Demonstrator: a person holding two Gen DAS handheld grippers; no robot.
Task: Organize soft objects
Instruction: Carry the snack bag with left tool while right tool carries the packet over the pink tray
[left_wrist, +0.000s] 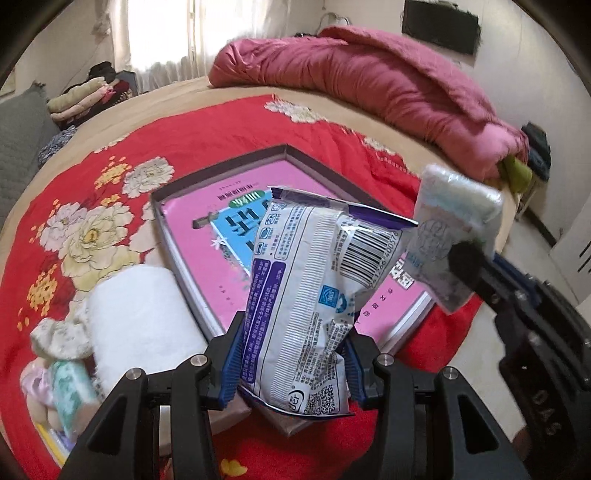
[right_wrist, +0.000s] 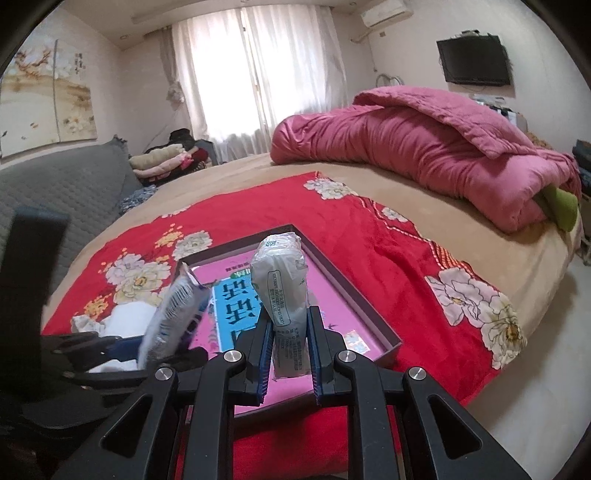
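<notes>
A shallow dark-rimmed box (left_wrist: 221, 170) with a pink printed floor lies on the red floral blanket. My left gripper (left_wrist: 293, 352) is shut on a white and purple wipes packet (left_wrist: 306, 280), held upright over the box's near edge. My right gripper (right_wrist: 290, 332) is shut on a small white tissue pack (right_wrist: 282, 291), which stands up above the box (right_wrist: 351, 288). In the left wrist view the right gripper (left_wrist: 469, 258) and its tissue pack (left_wrist: 458, 210) hang over the box's right side. The right wrist view shows the wipes packet (right_wrist: 170, 314) at the left.
A rolled white towel (left_wrist: 136, 317), a floral fabric piece (left_wrist: 59, 336) and a green-patterned small pack (left_wrist: 70, 391) lie left of the box. A folded pink quilt (right_wrist: 424, 147) fills the bed's far side. Folded clothes (right_wrist: 162, 158) and a grey padded surface (right_wrist: 74, 184) sit at left.
</notes>
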